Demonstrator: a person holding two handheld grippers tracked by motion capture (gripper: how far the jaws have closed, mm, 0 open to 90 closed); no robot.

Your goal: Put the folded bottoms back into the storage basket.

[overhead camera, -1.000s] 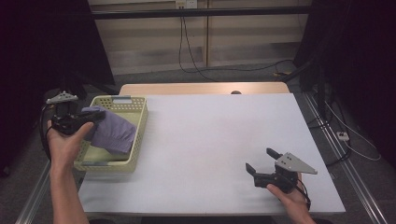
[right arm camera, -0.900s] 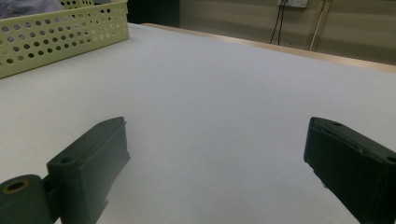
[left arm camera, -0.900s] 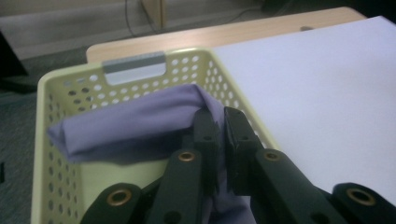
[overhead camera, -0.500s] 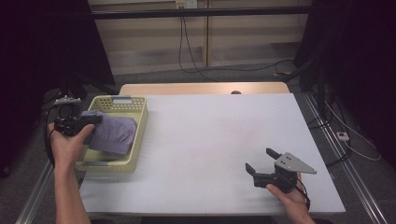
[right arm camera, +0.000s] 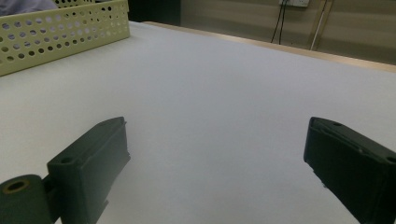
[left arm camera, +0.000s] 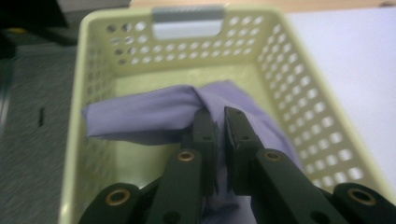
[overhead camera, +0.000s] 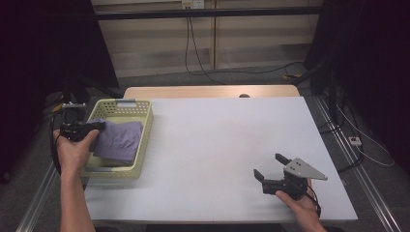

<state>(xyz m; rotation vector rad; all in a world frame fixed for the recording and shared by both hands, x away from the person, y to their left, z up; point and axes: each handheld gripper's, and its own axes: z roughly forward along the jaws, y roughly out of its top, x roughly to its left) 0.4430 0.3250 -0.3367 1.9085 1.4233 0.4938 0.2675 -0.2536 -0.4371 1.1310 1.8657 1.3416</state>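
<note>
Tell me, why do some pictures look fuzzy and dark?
In the left gripper view the close black left gripper blurs, while the purple cloth and basket look soft; in the right gripper view the right gripper jaws blur too; in the high view the table is bright, the room's edges dark.

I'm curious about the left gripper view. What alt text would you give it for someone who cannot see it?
The left hand-held gripper, its two black jaws nearly closed, pinches a fold of purple cloth lying inside a pale yellow perforated basket. The white table shows to the basket's right.
</note>
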